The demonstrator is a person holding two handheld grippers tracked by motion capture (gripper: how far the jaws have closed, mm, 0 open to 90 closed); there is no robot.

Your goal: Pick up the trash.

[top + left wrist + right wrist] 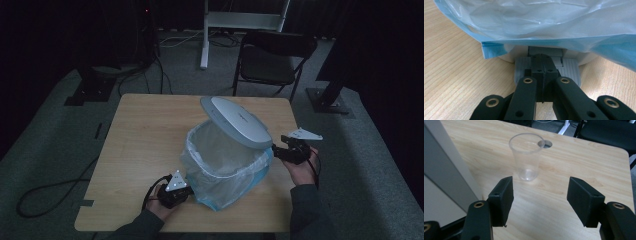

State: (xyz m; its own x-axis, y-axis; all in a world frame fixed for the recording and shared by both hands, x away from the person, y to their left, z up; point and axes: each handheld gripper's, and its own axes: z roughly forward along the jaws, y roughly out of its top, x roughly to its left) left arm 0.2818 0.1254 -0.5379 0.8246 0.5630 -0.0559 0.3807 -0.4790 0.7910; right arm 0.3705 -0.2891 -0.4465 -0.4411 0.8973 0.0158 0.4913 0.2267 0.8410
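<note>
A white pedal bin stands mid-table with its domed lid (237,120) raised. A clear plastic liner bag (225,165) with a blue hem hangs over its rim. My left gripper (176,191) is at the bin's near foot. In the left gripper view its jaws (543,63) are shut together and lie on the grey ribbed pedal (572,69), under the bag's blue hem (494,48). My right gripper (289,149) hovers at the bin's right side. It stands open (540,187) with nothing between its pads. An upright clear plastic cup (527,157) is on the table just beyond them.
The lid's grey edge (446,172) runs close along the left of the right gripper view. A round cable hole (545,144) sits behind the cup. The wooden table (140,145) has bare room on its left half. A black folding chair (272,60) stands beyond the far edge.
</note>
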